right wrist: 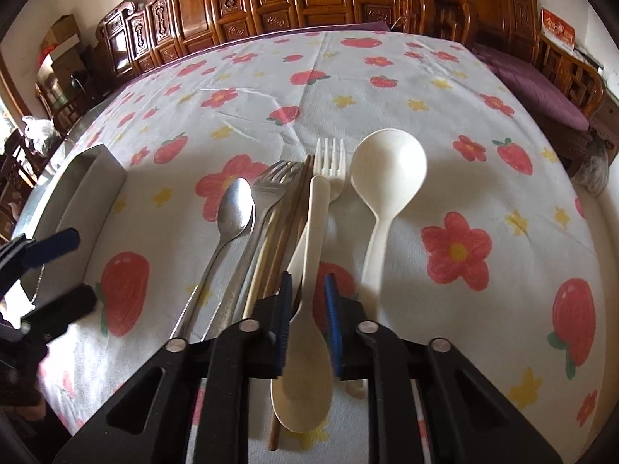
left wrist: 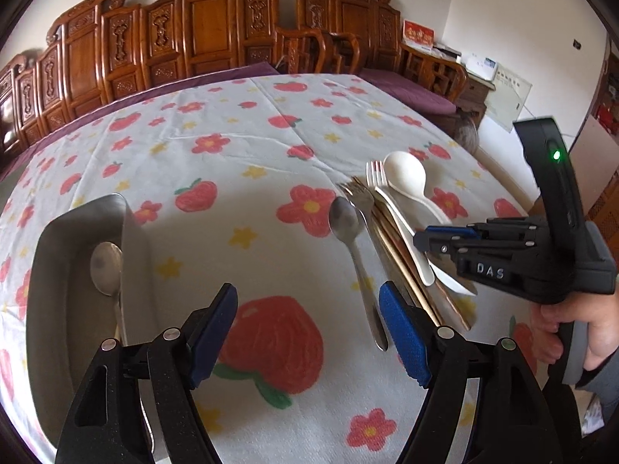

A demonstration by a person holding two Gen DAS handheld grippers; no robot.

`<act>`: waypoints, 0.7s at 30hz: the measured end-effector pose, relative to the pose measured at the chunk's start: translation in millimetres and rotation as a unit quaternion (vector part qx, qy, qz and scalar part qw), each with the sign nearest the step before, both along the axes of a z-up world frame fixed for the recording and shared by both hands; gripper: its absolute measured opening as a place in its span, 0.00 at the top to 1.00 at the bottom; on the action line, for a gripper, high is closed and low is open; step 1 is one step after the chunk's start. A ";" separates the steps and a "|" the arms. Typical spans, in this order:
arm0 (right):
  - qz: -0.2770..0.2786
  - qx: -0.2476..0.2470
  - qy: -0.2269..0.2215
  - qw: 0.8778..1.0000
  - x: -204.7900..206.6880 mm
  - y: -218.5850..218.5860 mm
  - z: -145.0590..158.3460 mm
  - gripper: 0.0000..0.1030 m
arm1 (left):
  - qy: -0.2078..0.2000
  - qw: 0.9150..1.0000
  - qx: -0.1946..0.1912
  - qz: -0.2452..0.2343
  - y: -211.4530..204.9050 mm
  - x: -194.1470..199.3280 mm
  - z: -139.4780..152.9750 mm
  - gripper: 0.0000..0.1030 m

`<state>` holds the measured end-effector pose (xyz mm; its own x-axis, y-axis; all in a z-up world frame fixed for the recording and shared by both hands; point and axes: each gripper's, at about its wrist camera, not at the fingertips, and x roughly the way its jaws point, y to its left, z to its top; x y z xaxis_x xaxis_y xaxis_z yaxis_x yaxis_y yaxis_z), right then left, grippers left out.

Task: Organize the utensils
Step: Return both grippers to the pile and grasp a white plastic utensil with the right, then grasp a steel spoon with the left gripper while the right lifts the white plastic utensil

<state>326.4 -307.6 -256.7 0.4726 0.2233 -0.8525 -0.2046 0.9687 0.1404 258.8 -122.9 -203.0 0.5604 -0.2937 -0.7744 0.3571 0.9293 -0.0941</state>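
A pile of utensils lies on the flowered tablecloth: a metal spoon, a metal fork, chopsticks, a white plastic fork, a large white spoon and a small cream spoon. My right gripper is narrowly open, its blue pads on either side of the cream spoon. My left gripper is open and empty above the cloth, between a metal tray and the pile. The tray holds one metal spoon. The right gripper shows in the left wrist view over the pile.
The tray stands at the table's left side. Carved wooden chairs and a bench with a purple cushion line the far edge of the table.
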 end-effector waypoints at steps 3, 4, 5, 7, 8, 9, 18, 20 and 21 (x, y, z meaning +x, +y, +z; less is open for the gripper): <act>0.005 0.001 0.005 1.000 -1.9 0.9 0.8 0.99 | 0.019 1.000 -0.003 -0.008 -3.9 3.0 -6.9 0.30; 0.005 0.004 0.006 1.000 -2.9 0.6 1.6 1.00 | 0.021 1.000 -0.005 -0.011 -4.3 2.8 -7.9 0.30; 0.006 0.006 0.006 1.000 -4.1 -0.3 2.8 1.00 | 0.023 1.000 -0.005 -0.015 -6.1 2.7 -9.4 0.30; 0.009 0.006 -0.001 1.000 -9.9 -0.5 8.7 1.00 | 0.024 0.999 0.000 -0.024 -10.8 0.7 -12.0 0.31; 0.011 0.007 -0.004 1.000 -12.0 -0.6 11.1 1.00 | 0.024 0.999 0.002 -0.029 -12.9 -0.7 -13.0 0.33; 0.014 0.009 -0.007 1.000 -14.2 -0.6 14.0 1.00 | 0.023 0.999 0.004 -0.032 -14.1 -0.9 -13.6 0.34; 0.019 0.011 -0.019 1.000 -14.4 -1.7 18.5 0.98 | 0.025 0.999 0.010 -0.041 -24.0 3.0 -17.9 0.42; 0.020 0.014 -0.014 1.000 -13.3 -2.2 14.7 0.97 | 0.030 0.999 0.011 -0.044 -27.2 6.1 -21.0 0.42; 0.019 0.013 -0.015 1.000 -13.7 -2.7 13.5 0.97 | 0.032 0.998 0.014 -0.046 -29.9 8.9 -23.5 0.45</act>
<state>312.7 -310.3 -243.2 0.4879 0.2635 -0.8322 -0.2455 0.9563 0.1588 267.7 -152.8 -226.6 0.4801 -0.3199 -0.8168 0.4358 0.8951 -0.0944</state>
